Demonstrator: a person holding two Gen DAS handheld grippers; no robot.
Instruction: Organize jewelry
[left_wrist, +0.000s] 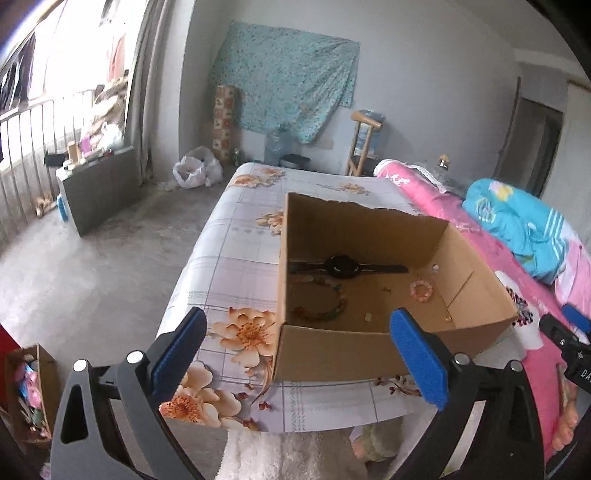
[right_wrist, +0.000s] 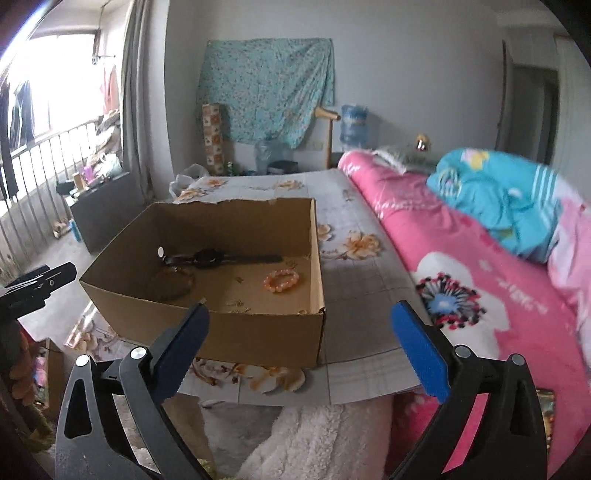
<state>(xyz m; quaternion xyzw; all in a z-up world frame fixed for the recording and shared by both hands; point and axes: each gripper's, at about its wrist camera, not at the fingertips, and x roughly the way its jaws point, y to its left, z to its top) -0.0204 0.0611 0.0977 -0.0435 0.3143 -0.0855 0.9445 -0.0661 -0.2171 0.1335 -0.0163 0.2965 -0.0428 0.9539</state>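
Both grippers, left gripper (left_wrist: 299, 347) and right gripper (right_wrist: 299, 343), spread wide and empty short of the cardboard box (right_wrist: 258, 332); risk: blue pads snagging its near wall and shoving the pink bead bracelet (right_wrist: 282, 280).

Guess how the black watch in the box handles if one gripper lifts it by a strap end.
The black watch lies flat with both straps out, so it will probably droop. Its thick case likely hangs lowest. The thin strap on the cardboard box floor may be hard to pinch.
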